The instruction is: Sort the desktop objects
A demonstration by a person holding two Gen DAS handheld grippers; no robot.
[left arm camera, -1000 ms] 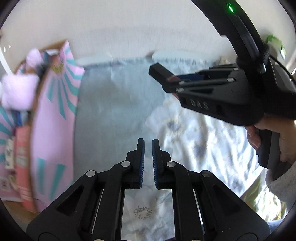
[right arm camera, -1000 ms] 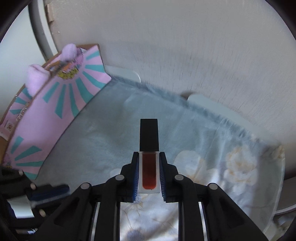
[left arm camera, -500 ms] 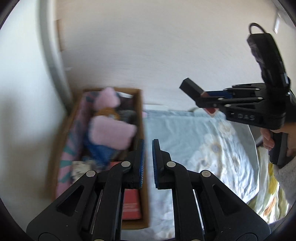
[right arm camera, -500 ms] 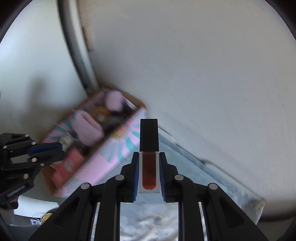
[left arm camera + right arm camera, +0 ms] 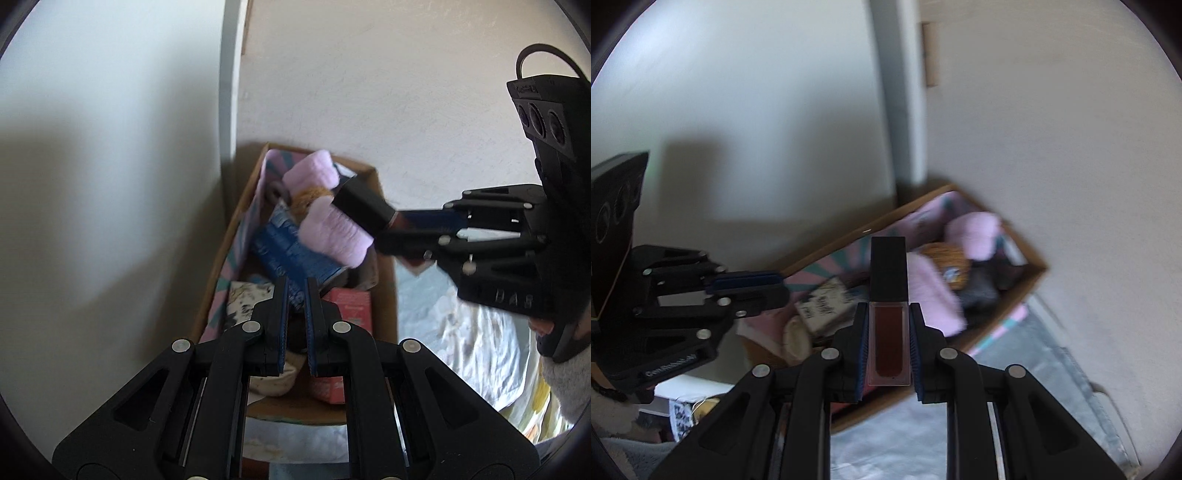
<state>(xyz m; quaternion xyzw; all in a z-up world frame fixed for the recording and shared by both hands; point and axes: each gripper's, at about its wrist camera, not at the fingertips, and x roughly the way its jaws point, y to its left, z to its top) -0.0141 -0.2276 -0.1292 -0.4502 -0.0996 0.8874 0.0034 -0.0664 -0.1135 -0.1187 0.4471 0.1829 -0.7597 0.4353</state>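
Fingers of the right gripper are clamped on a lip gloss tube, one pad on each long side. Its long axis runs along the fingers; the black cap points forward, past the tips, and the dark red body sits between the pads. Fingers of the left gripper are together and hold nothing.

A second ago, only a pale flowered cloth and the pink outer wall of a box were ahead of both grippers. Now the open cardboard box lies ahead of and below the tips, and the cap is over it.

Inside the box are a pink fluffy toy, a blue packet, a red carton and a small printed white box. The cloth lies to the right of the left fingers.
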